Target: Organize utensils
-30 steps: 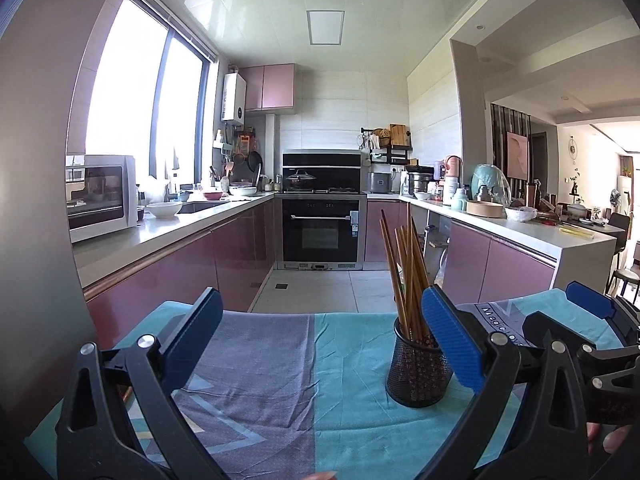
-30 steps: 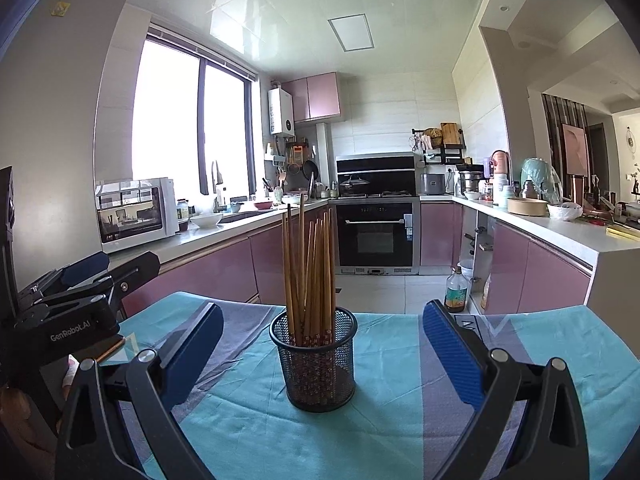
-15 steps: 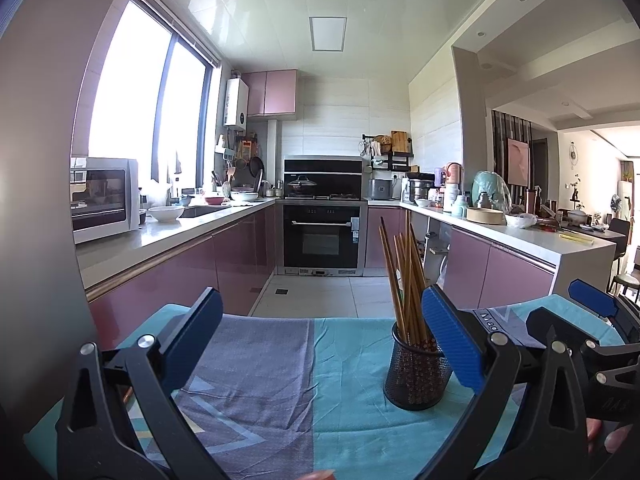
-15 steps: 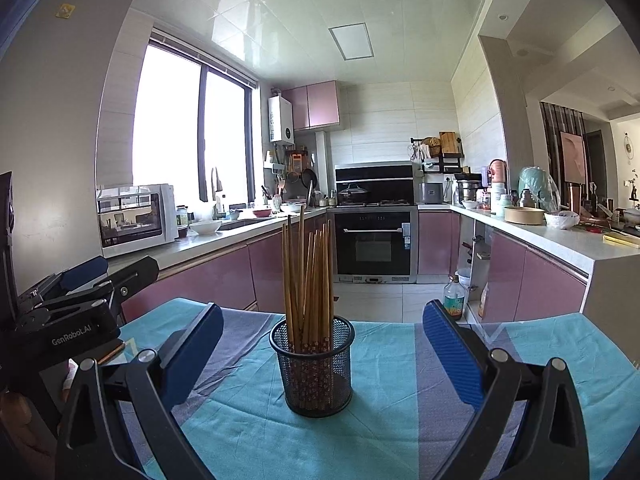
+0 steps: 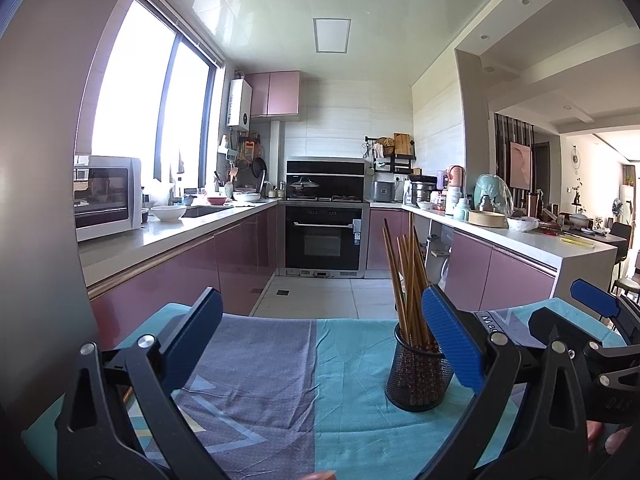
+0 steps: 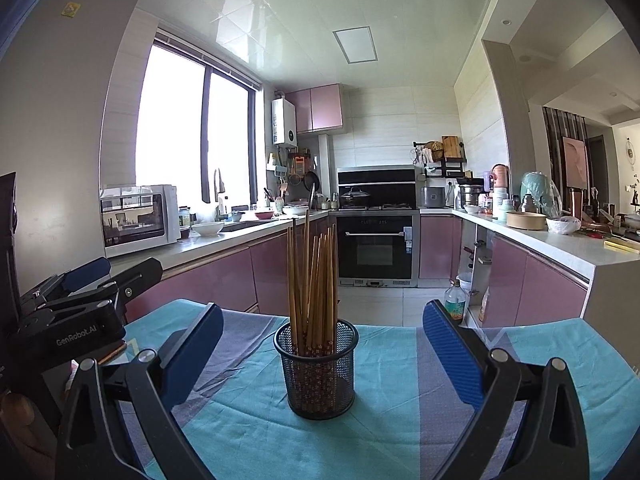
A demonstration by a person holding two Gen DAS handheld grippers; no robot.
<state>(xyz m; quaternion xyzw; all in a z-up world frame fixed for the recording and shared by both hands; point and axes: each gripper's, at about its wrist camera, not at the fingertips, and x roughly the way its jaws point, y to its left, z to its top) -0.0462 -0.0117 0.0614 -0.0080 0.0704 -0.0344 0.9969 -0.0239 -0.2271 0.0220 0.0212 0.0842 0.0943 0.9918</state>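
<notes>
Now: black wire-mesh cup [image 6: 315, 368] of brown wooden chopsticks [image 6: 314, 276] upright mid-tablecloth [image 6: 400, 432]. My right tongs [image 6: 322, 354] and left tongs [image 5: 320, 344] both released, empty. Best approach: descend straight, avoid tipping.

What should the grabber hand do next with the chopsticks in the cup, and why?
Probably ease the right gripper forward toward the chopsticks. It is open and empty, and the mesh cup stands right between its fingers, just ahead. The left gripper, open too, faces bare tablecloth, with the cup off to its right.
</notes>
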